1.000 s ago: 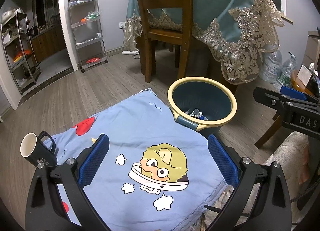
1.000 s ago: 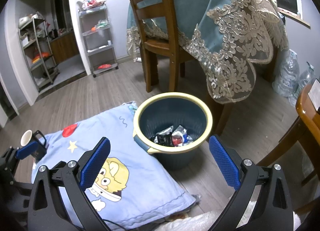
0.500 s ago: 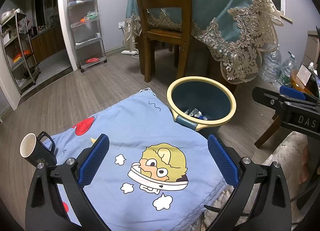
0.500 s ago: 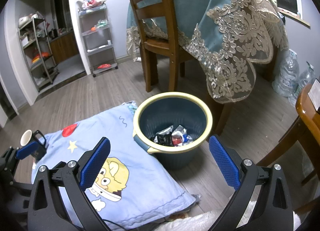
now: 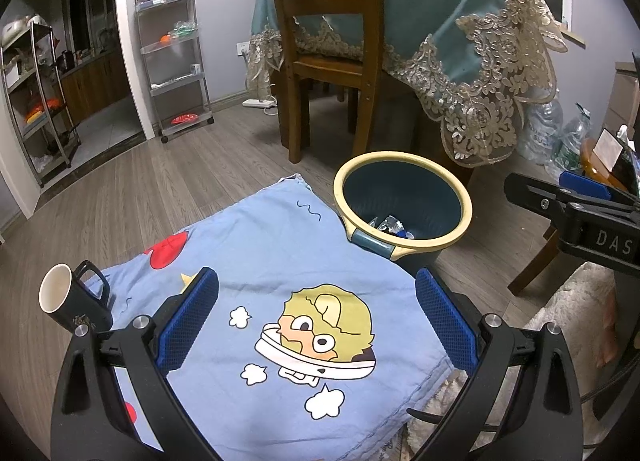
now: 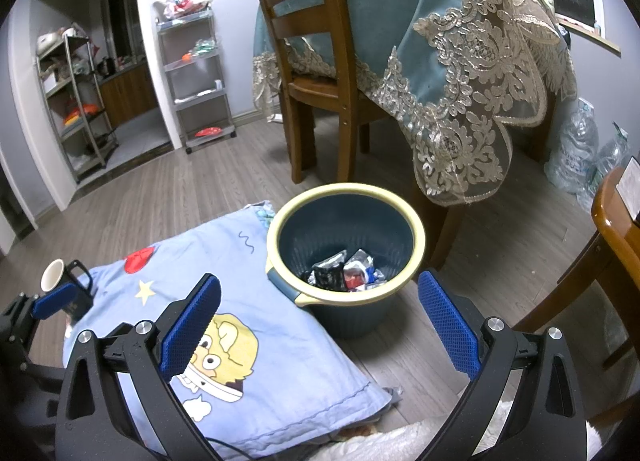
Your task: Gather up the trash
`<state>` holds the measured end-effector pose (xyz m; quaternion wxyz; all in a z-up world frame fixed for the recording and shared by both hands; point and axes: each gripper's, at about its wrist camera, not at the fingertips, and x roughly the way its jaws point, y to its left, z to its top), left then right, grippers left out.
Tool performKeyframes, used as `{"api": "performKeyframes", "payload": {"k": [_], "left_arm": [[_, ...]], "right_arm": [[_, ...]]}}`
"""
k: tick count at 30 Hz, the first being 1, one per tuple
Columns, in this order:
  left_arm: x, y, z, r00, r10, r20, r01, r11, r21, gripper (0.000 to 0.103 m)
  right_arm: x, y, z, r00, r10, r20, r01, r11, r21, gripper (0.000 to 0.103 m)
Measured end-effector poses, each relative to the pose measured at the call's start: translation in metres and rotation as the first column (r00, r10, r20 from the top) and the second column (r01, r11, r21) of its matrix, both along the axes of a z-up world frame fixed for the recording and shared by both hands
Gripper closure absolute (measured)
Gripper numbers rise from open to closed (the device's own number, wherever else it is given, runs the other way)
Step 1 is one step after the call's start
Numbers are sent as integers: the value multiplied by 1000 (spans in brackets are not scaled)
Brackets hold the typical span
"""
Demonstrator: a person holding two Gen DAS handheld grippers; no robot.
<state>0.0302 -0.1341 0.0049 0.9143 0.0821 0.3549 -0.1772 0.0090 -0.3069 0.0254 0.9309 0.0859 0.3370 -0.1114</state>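
A dark blue trash bin (image 6: 362,311) with a cream rim stands on the wood floor at the right edge of a light blue cartoon blanket (image 5: 288,261). Crumpled wrappers (image 6: 346,271) lie at its bottom. In the left wrist view the bin (image 5: 416,197) sits beyond the blanket. My left gripper (image 5: 316,317) hovers open over the blanket's cartoon face, nothing between its blue pads. My right gripper (image 6: 318,321) hangs open just short of the bin, also empty. The blanket (image 6: 256,301) shows no loose trash on it.
A black mug (image 5: 70,299) with a white inside stands on the blanket's left corner. A wooden chair (image 5: 328,41) and a table under a teal lace cloth (image 5: 460,33) stand behind the bin. Metal shelves (image 5: 172,61) line the far wall. Water bottles (image 6: 580,149) sit at right.
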Motion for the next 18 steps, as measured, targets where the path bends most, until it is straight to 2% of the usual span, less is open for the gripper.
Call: {"api": "performKeyframes", "payload": {"k": [8,18], "left_arm": [[-3,3,3,1000,16,16,-16,1000,-1,6],[0,3,2,1000,4,-16,-4,1000,-7,6]], "right_arm": [[0,0,0,1000,-1,0,1,1000,0,5],[0,0,0,1000,1,-1,-1,1000,0,5]]}}
